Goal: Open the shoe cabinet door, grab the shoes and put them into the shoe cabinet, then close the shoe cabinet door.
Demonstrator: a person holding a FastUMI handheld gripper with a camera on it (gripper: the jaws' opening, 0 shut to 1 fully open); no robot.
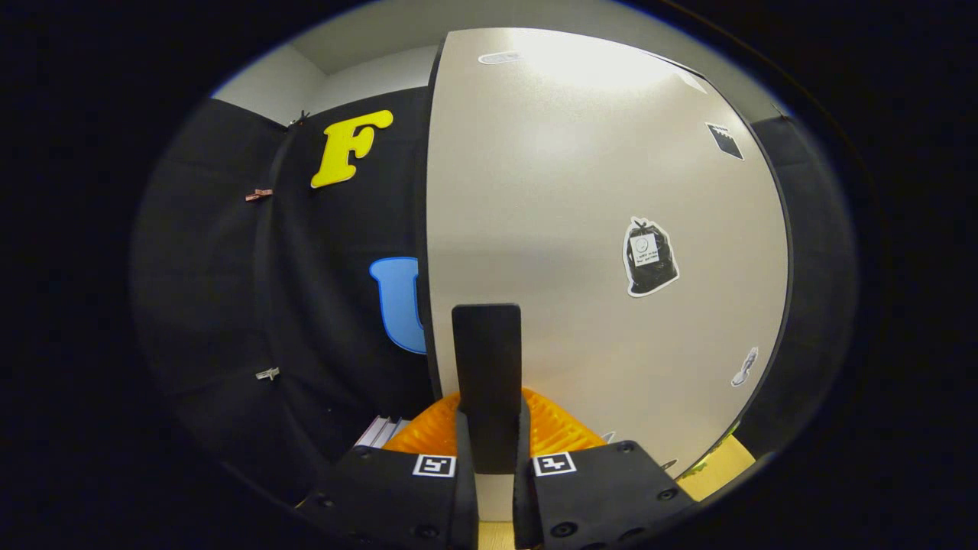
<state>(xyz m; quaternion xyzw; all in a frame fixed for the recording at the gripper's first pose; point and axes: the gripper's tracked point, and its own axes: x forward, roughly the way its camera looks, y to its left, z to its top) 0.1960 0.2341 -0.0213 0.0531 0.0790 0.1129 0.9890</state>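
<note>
Gripper (489, 405) fingers clenched on the black handle (486, 359) of the shoe cabinet door (581, 198) — both press its sides. Door panel (pale, stickered) stands just ahead — booth wall beside it.

no legible text on the cabinet door (596, 198) stickers.

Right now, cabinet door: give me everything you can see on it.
The cabinet door is a pale beige, smooth, matte-looking panel with a dark edge, lit by a bright glare near the top. Several stickers sit on its face, the largest a dark bag shape. A flat black handle stands up from it between the fingers of the tool, which are shut on that handle.
</note>
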